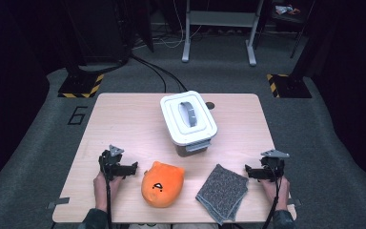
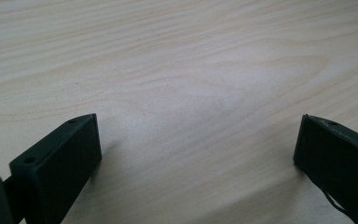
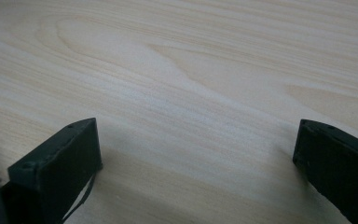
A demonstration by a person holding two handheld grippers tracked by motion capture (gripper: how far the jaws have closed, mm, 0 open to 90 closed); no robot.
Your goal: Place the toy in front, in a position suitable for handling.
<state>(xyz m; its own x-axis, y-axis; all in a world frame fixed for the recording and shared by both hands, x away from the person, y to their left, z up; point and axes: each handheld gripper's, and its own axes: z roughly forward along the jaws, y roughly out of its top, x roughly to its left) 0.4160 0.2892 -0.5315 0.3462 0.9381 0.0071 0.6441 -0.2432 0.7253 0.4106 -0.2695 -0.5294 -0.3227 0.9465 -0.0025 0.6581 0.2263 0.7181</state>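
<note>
desk (image 1: 124,119): a pale wooden top carried all the things; a dark carpeted floor lay around it.
left tool (image 1: 120,167): rested near the desk's front left corner, held by the person's left hand (image 1: 106,183); in the left gripper view its jaws stood wide apart over bare wood, with nothing between them.
right tool (image 1: 262,171): rested near the front right corner, held by the right hand (image 1: 272,186); in the right gripper view its jaws stood wide apart over bare wood, clamped on nothing.
orange plush toy (image 1: 162,183): lay at the front edge, just right of the left tool, face upward, not touched.
grey cloth (image 1: 222,192): lay folded beside the toy, just left of the right tool, apart from both.
white lidded box (image 1: 188,120): stood at the desk's middle, behind toy and cloth, lid on, grey handle flat on top.
</note>
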